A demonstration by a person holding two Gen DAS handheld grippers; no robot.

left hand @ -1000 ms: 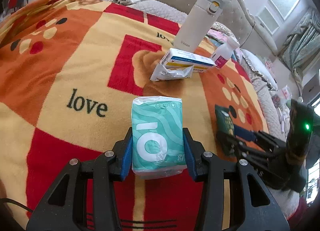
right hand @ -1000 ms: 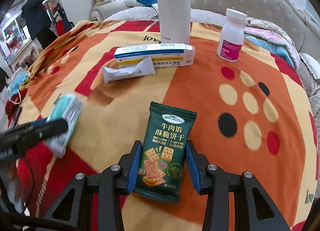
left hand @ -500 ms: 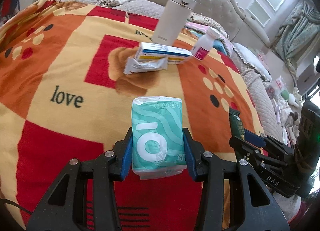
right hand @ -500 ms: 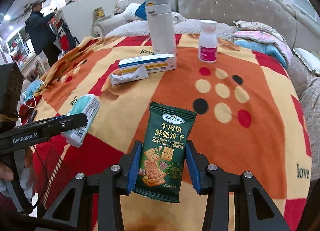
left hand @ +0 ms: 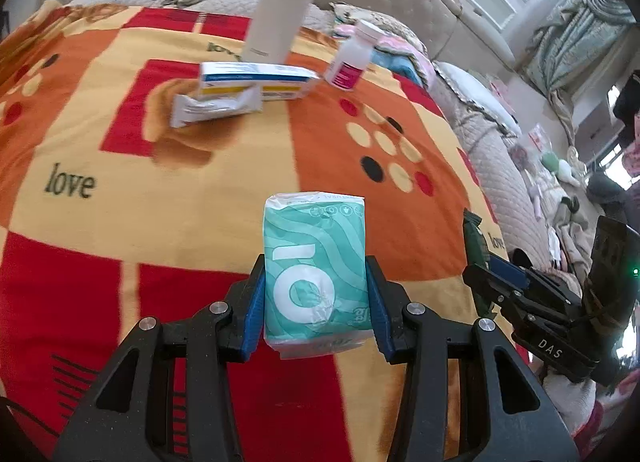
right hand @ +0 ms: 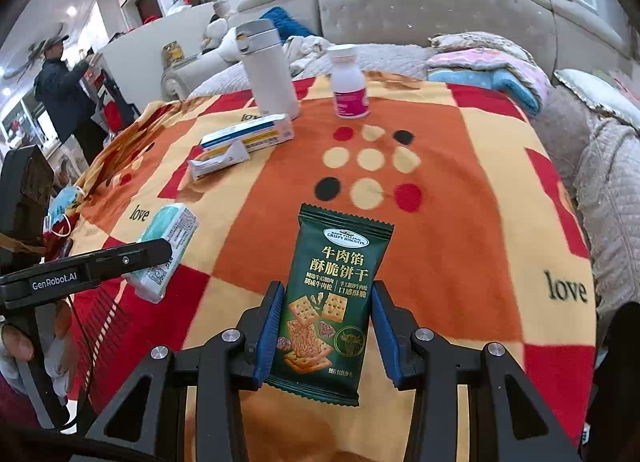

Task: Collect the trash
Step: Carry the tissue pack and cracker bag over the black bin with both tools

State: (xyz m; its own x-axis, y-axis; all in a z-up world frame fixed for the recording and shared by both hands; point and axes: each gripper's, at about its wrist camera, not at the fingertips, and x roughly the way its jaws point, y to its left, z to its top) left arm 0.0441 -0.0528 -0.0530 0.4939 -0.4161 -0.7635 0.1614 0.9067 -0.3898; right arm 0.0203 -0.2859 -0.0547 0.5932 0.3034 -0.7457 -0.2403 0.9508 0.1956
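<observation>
My left gripper (left hand: 316,302) is shut on a teal tissue pack (left hand: 316,262), held above the patterned blanket (left hand: 200,189). The right gripper (right hand: 326,326) is shut on a green biscuit packet (right hand: 336,286), its blue pads pressing both sides. Each gripper shows in the other's view: the right one (left hand: 500,274) at the right edge, the left one (right hand: 120,258) at the left with the tissue pack (right hand: 168,246). A white crumpled wrapper (left hand: 216,105) lies further back on the blanket.
Behind the wrapper lie a blue-and-yellow box (left hand: 256,79), a tall white thermos (left hand: 280,9) and a white pill bottle (left hand: 352,57). A face mask (right hand: 66,201) hangs at the blanket's left edge. A person (right hand: 60,89) stands far back left. A padded headboard (right hand: 432,5) rises behind.
Both grippers have drawn back from the box, thermos and bottle, which now look smaller and farther. Each still holds its pack. Both views have rolled a little.
</observation>
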